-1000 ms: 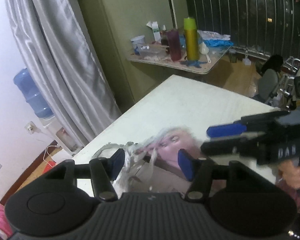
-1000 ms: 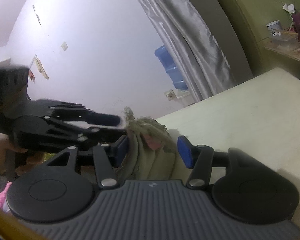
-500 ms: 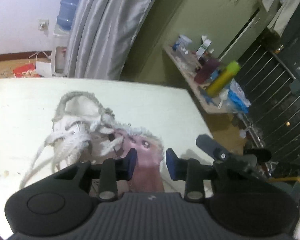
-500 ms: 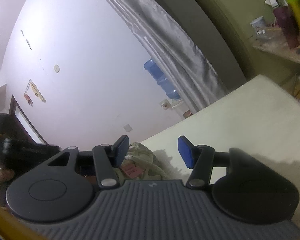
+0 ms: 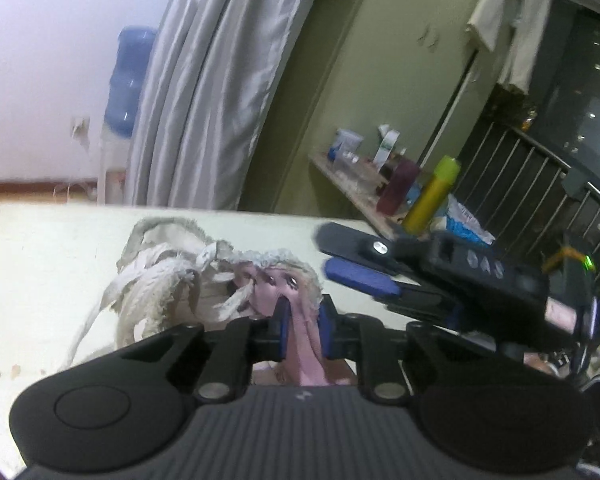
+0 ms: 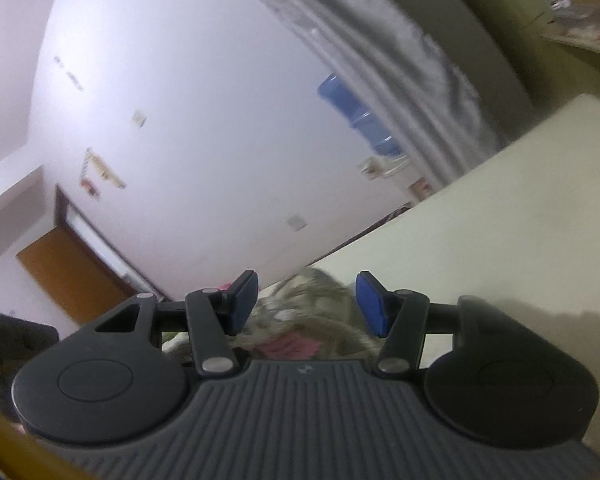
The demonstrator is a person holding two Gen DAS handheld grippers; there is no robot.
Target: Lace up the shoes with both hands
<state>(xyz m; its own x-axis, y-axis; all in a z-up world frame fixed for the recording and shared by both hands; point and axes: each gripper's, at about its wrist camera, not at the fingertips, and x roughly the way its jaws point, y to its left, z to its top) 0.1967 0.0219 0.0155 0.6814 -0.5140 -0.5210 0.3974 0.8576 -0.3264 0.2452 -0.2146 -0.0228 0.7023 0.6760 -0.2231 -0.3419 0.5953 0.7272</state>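
Pink fabric, the tongue point(image 5: 306, 344) of a worn shoe point(image 5: 268, 280), runs between the blue pads of the left gripper point(image 5: 303, 330), whose jaws are closing on it; the pads look to be pressing its sides, though blur in the left wrist view makes the contact hard to confirm. That shoe lies on the pale tabletop point(image 5: 60, 248), close under the gripper, with a fuzzy grey-white collar around its pink lining. Just to its left sits a second, off-white shoe point(image 5: 168, 276) with frayed white laces point(image 5: 148, 300) spilling toward the table's near edge.

To the right of the pink shoe, the right gripper point(image 5: 360, 276) reaches in from the side, one blue pad facing up, held apart from the shoe. In its own view the right gripper point(image 6: 306, 304) has its jaws standing apart with nothing pressed between them; the shoe's fuzzy collar and a pink patch point(image 6: 288, 346) show below and behind the pads.

Beyond the table hang grey curtains point(image 5: 220, 80), with a blue water bottle point(image 5: 130, 80) on a dispenser against the white wall. Farther right, a cluttered side shelf point(image 5: 352, 184) carries a yellow-green bottle point(image 5: 432, 196) and a dark maroon cup point(image 5: 398, 186), next to a railing point(image 5: 520, 176).
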